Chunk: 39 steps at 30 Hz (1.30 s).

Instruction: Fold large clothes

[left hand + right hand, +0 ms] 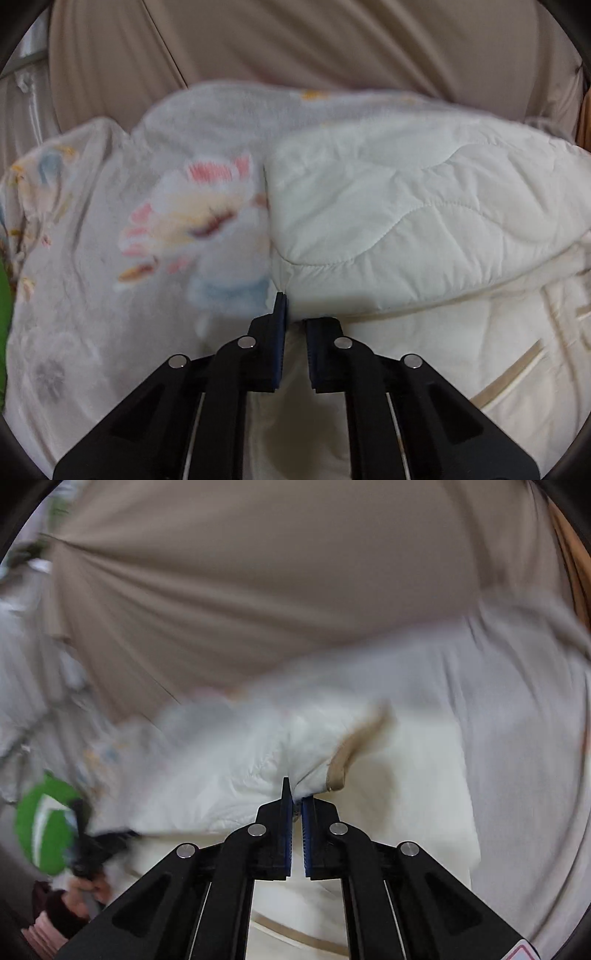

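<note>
A large quilt lies bunched on the bed, with a cream quilted side (406, 206) and a pale floral side (184, 206). My left gripper (295, 310) is shut on the folded cream edge where the two sides meet, and its right fingertip is hidden under the fold. In the right wrist view, my right gripper (297, 794) is shut on a corner of the cream quilt (406, 768), beside the tan piping (343, 760). The cloth rises in a pinched peak from its pads.
A beige bedsheet (295, 44) covers the bed beyond the quilt. The left gripper's green body (44, 823) and the hand holding it (86, 890) show blurred at the lower left of the right wrist view. A wooden edge (583, 122) is at the far right.
</note>
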Motion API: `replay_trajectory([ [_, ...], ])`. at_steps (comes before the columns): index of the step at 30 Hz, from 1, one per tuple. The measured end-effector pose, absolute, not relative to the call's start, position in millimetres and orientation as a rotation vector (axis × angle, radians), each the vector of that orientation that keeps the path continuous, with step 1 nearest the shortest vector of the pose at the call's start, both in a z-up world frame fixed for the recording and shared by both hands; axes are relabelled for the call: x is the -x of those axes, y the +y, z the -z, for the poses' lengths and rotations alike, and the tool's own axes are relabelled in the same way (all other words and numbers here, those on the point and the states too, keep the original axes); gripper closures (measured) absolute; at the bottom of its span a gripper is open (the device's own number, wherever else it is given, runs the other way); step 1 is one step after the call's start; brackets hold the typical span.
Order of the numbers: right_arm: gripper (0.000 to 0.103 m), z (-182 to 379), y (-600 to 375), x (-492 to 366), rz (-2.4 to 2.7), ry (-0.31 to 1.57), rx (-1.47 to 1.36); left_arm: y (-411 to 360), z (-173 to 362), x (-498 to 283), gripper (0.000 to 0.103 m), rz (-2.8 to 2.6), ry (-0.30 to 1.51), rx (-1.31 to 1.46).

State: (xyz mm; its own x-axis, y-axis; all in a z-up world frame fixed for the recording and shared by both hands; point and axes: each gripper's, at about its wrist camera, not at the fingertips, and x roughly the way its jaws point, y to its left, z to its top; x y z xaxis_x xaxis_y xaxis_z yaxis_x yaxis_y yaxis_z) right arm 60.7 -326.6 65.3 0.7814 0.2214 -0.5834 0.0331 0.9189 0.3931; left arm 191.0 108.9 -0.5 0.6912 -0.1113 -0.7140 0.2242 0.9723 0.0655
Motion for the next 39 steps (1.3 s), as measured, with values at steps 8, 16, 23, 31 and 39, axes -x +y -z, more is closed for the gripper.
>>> replay_trajectory([
  [8, 0.094, -2.4, -347.5, -66.5, -0.094, 0.84, -0.534, 106.7, 2.2, -186.6, 0.09, 0.169, 0.783, -0.178],
  [16, 0.055, -31.5, -357.6, -7.9, -0.041, 0.893, -0.499, 150.2, -41.2, -146.4, 0.059, 0.241, 0.742, -0.002],
  [23, 0.037, -79.4, -361.2, -56.8, -0.065, 0.793, -0.385, 115.9, -97.5, -196.4, 0.042, 0.253, 0.645, 0.021],
  [31, 0.084, -29.7, -366.2, -152.8, 0.053, 0.898, -0.47, 59.3, -67.8, -298.8, 0.05, 0.236, 0.8, 0.089],
  [39, 0.096, -91.7, -334.1, -120.9, -0.027, 0.562, -0.282, 48.5, -15.5, -320.4, 0.078, 0.109, 0.819, -0.044],
])
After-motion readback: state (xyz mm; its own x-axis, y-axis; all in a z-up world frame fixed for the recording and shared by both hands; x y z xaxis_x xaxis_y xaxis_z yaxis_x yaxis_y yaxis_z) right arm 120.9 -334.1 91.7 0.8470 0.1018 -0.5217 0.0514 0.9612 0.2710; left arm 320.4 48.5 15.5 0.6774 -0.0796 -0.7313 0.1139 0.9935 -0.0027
